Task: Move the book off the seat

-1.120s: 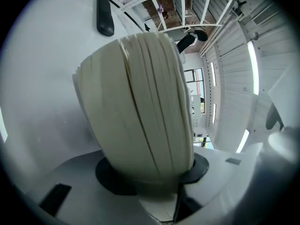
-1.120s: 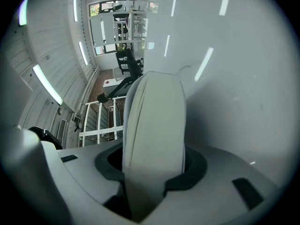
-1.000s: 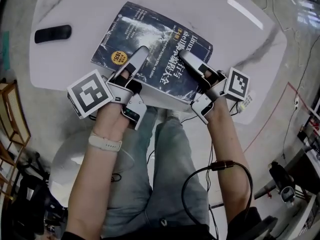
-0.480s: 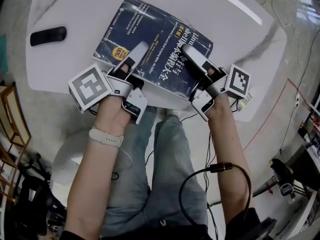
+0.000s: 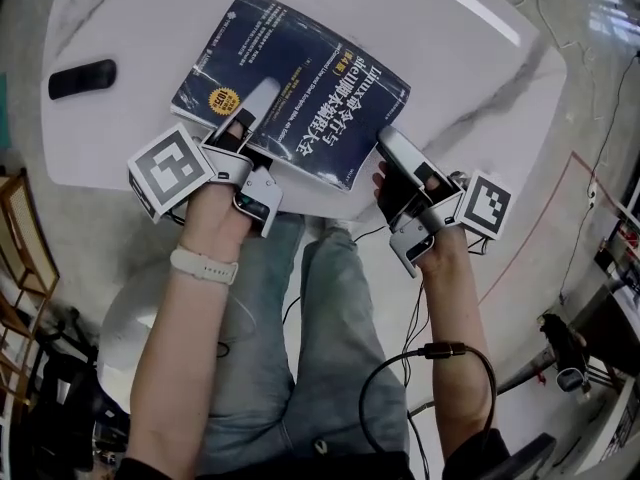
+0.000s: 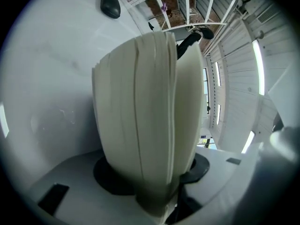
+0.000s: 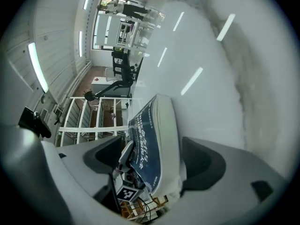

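Note:
A thick dark-blue book (image 5: 290, 78) lies flat on the white marble table (image 5: 480, 78). My left gripper (image 5: 262, 93) is shut on the book's near edge, its upper finger resting on the cover. In the left gripper view the page block (image 6: 145, 116) fills the space between the jaws. My right gripper (image 5: 385, 153) stands by the book's near right corner, and its jaws have just been opening. In the right gripper view the book's corner (image 7: 150, 144) still sits between the wide jaws, with a clear gap on the cover side.
A flat black object (image 5: 82, 78) lies at the table's far left and shows again in the left gripper view (image 6: 110, 1). The person's legs in jeans (image 5: 300, 348) are under the near table edge. A white round seat (image 5: 125, 333) is at the lower left, beside a wooden rack (image 5: 20, 228).
The right gripper has opened wide, let go of the book and drawn back toward the near right. The left gripper stays clamped on the book, which has shifted slightly left.

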Demonstrator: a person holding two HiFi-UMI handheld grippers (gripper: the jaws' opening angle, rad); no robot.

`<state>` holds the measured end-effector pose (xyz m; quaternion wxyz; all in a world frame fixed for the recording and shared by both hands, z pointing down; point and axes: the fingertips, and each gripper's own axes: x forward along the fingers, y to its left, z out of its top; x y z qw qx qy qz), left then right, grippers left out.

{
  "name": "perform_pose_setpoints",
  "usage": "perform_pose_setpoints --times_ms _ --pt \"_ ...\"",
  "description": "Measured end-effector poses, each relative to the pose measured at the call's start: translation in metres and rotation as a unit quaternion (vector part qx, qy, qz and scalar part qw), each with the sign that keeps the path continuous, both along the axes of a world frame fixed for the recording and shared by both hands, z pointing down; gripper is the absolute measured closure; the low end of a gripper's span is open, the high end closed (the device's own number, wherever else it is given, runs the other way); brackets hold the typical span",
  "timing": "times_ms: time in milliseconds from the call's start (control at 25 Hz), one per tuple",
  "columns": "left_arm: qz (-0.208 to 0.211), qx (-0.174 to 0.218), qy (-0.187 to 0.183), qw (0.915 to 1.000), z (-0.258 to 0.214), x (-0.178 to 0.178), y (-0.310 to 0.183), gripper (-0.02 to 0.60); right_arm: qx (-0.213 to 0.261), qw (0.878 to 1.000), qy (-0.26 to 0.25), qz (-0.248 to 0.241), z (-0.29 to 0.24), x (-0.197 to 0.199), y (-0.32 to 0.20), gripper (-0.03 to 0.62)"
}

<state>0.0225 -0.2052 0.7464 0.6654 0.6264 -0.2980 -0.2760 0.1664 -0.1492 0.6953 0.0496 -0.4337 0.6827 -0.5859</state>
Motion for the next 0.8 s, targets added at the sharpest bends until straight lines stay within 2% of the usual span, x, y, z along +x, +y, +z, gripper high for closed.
perform_pose_setpoints --times_ms 200,280,440,680,800 --pt "-0.006 0.01 0.009 0.9999 -0.003 0.004 -0.001 0.342 0.011 0.999 0.016 0.034 0.001 0.029 0.012 0.209" --pt "0.005 0.013 -0.005 0.9999 -0.004 0.005 -0.001 0.334 0.018 0.999 0.012 0.05 0.0 0.034 0.013 0.209" --pt "0.011 0.02 -0.016 0.9996 -0.011 0.006 -0.003 0.209 0.023 0.999 0.004 0.043 0.001 0.024 0.015 0.209" --pt "0.018 -0.01 -0.011 0.9997 -0.02 0.007 0.004 0.118 0.018 0.999 -0.009 0.04 0.0 0.013 0.017 0.21" --pt "0.025 -0.038 -0.021 0.9987 -0.013 0.007 0.014 0.089 0.014 0.999 -0.007 0.035 0.0 0.011 0.017 0.21"
